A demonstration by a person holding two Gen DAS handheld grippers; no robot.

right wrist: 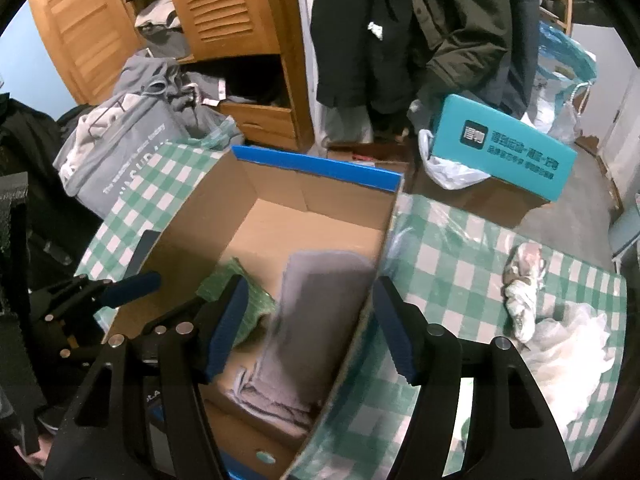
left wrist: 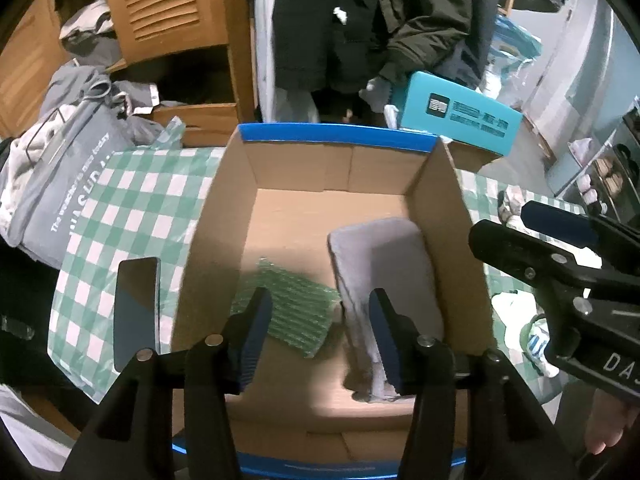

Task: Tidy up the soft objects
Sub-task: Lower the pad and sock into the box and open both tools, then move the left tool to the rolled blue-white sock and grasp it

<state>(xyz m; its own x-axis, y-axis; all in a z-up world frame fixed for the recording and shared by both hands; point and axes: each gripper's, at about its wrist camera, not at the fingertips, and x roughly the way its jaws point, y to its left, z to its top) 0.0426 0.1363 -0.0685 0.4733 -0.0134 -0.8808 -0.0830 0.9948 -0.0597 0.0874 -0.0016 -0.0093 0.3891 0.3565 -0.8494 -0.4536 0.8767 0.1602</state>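
An open cardboard box [left wrist: 224, 216] with a blue rim stands on a green checked cloth; it also shows in the right wrist view [right wrist: 192, 216]. Inside lie a folded grey towel [left wrist: 384, 256] against the right wall and a green bubble-wrap piece [left wrist: 296, 312]; both show in the right wrist view, the towel [right wrist: 316, 320] and the green piece [right wrist: 244, 280]. My left gripper [left wrist: 320, 332] is open and empty above the box. My right gripper [right wrist: 308, 328] is open and empty, straddling the box's right wall.
A dark phone [left wrist: 134, 312] lies left of the box. A grey bag [left wrist: 68, 184] sits at the left. A teal box [right wrist: 504, 148] stands behind. Crumpled soft items [right wrist: 524, 292] and white plastic [right wrist: 568, 352] lie on the cloth at the right.
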